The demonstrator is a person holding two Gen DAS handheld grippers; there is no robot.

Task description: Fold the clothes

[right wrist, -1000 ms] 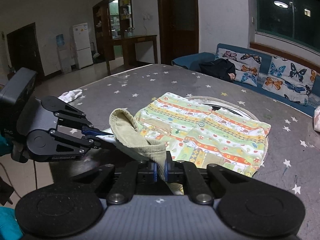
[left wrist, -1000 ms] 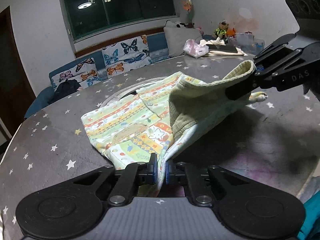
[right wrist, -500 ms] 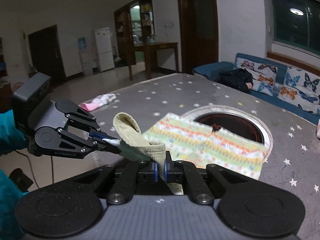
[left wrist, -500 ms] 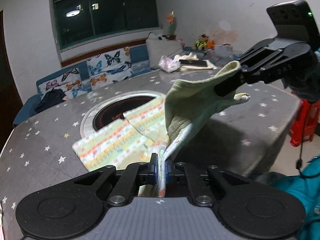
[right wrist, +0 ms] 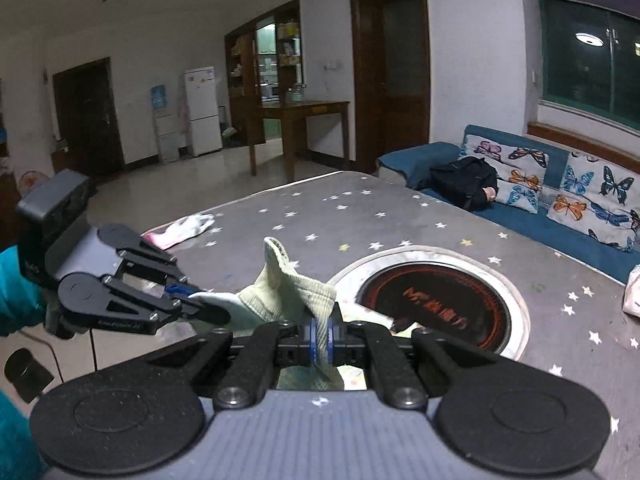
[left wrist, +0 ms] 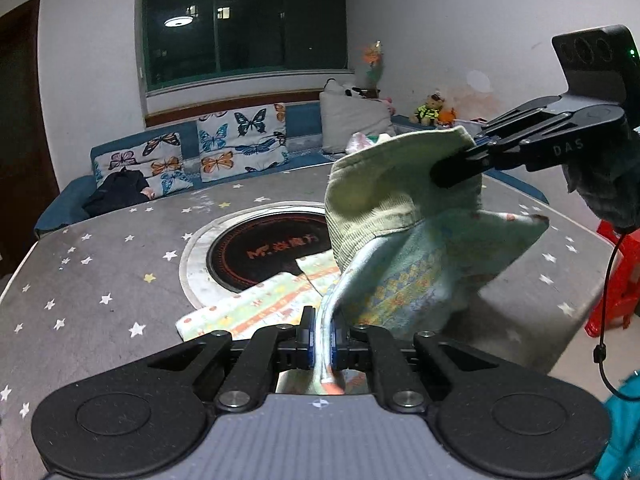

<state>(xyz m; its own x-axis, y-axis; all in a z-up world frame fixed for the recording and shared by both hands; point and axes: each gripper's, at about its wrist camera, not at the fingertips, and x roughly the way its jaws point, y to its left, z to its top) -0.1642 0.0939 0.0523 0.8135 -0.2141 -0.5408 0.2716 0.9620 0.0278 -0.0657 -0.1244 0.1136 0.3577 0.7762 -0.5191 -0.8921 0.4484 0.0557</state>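
Two grippers share one garment, and we hold it raised above the counter so it can hang and straighten for a fold, as we judge it. From the left wrist, our left gripper is closed tight on a thin printed edge, while the right gripper pinches the ribbed, pale-green collar higher up. The cloth is soft and limp; its tail trails onto the counter beside the round, dark burner.

From the right wrist, our right gripper is clamped on ribbed knit, and the left gripper nips a pale corner just beside it. The counter's starred grey cover looks smooth. A pink-white cloth lies well apart.
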